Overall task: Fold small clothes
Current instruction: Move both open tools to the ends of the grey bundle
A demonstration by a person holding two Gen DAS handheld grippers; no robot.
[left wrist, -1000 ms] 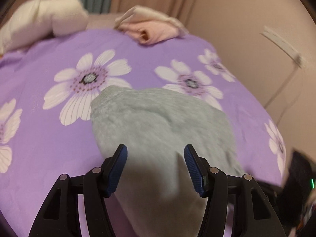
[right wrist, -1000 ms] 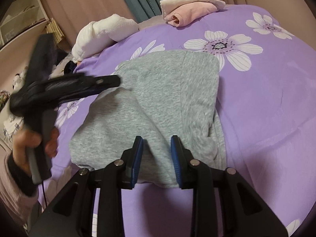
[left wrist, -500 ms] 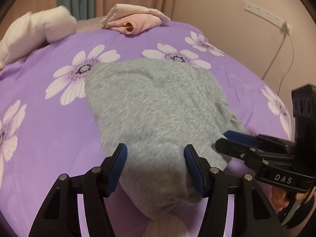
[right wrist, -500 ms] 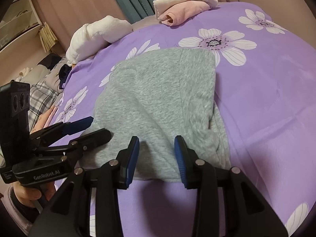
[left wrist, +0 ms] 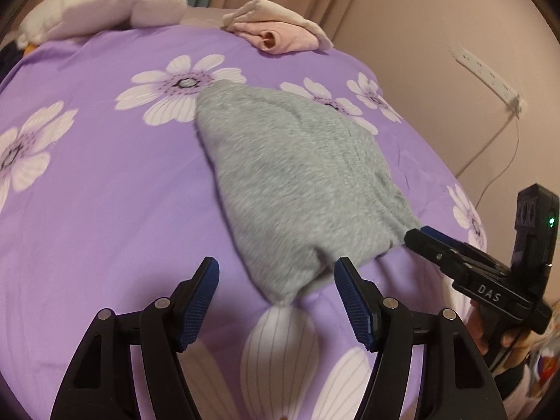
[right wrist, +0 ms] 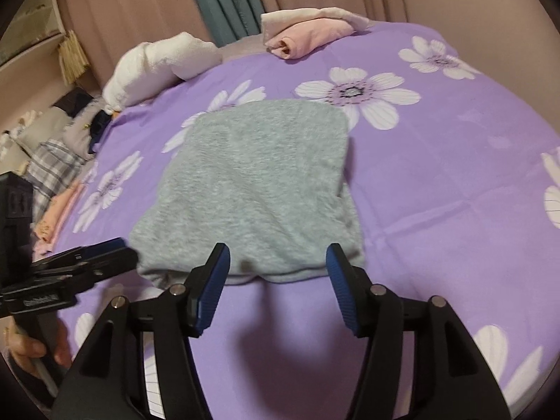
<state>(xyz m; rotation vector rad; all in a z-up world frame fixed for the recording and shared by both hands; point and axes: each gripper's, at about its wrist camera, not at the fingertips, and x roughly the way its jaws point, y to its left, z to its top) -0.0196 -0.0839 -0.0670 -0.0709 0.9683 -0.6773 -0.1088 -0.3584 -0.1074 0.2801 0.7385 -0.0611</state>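
Just ahead of both tongs, the folded gray cloth (right wrist: 252, 189) is laid flat on the purple bed (right wrist: 437, 182), its long side running away, with the right tongs (right wrist: 276, 280) and left tongs (left wrist: 276, 294) opening empty, equally near.

garment (right wrist: 252, 182) on bedspread (right wrist: 437, 182) | rolled clothes (right wrist: 308, 36) behind

Each camera sits just behind its own gripper and looks forward and downward along the two fingers at the purple bedspread (left wrist: 87, 192), close above its near edge. The left view faces from the near left, the right view from the near right. Both share the grey garment (right wrist: 252, 182) and the far pink clothes (left wrist: 280, 35).
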